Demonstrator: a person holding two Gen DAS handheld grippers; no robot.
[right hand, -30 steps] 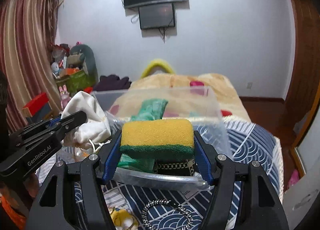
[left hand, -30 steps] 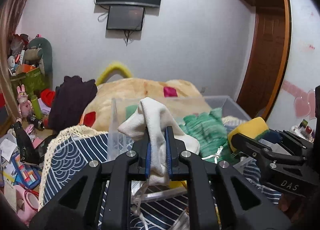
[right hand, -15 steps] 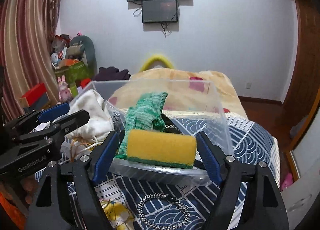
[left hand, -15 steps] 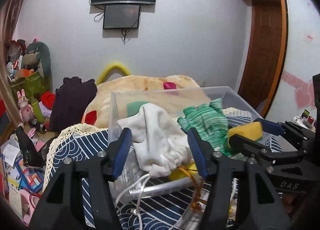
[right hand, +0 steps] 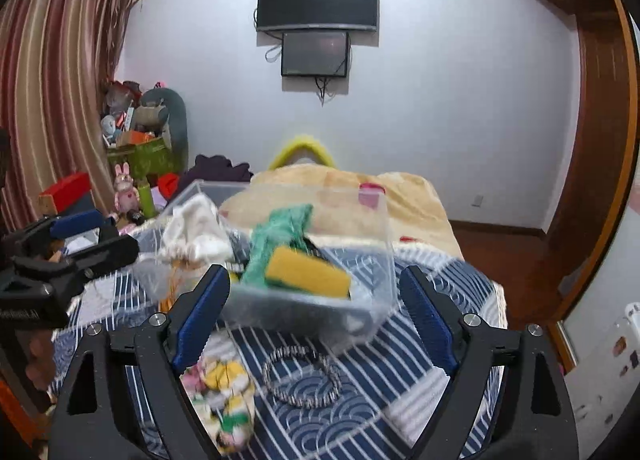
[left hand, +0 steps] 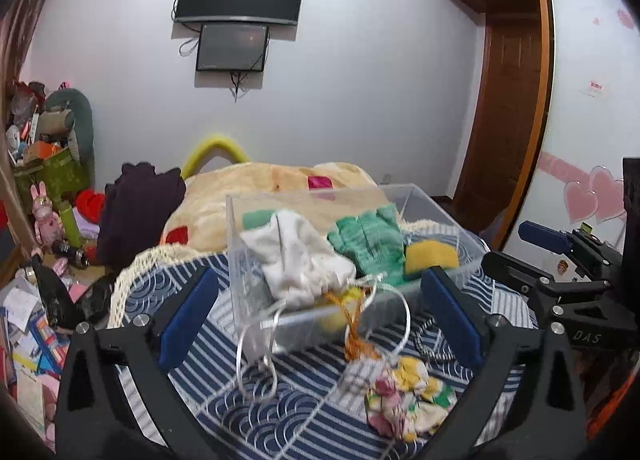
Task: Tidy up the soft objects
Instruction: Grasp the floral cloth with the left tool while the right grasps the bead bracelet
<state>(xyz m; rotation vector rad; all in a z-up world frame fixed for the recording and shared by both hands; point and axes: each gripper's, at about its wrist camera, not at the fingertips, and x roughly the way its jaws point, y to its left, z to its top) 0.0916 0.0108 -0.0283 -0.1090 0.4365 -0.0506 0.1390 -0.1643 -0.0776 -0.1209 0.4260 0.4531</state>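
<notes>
A clear plastic bin (left hand: 448,216) stands on the blue patterned bedspread. In it lie a white cloth (left hand: 300,256), a green knitted cloth (left hand: 368,240) and a yellow sponge (left hand: 430,254). In the right wrist view the bin (right hand: 376,292) holds the white cloth (right hand: 196,230), green cloth (right hand: 280,232) and sponge (right hand: 308,272). My left gripper (left hand: 320,316) is open and empty, just in front of the bin. My right gripper (right hand: 316,312) is open and empty, near the bin's front. A small floral cloth (left hand: 408,396) lies loose on the bedspread, also seen in the right wrist view (right hand: 228,392).
A metal chain bracelet (right hand: 304,376) and silver hoops (left hand: 260,356) lie on the bedspread before the bin. A beige blanket (left hand: 280,188) and dark garment (left hand: 136,212) lie behind. Clutter and toys (left hand: 44,196) fill the left floor. A wooden door (left hand: 504,108) is at right.
Both grippers opened. The left let go of the white cloth and the right let go of the sponge, both now in the bin. Both grippers drew back from the bin.
</notes>
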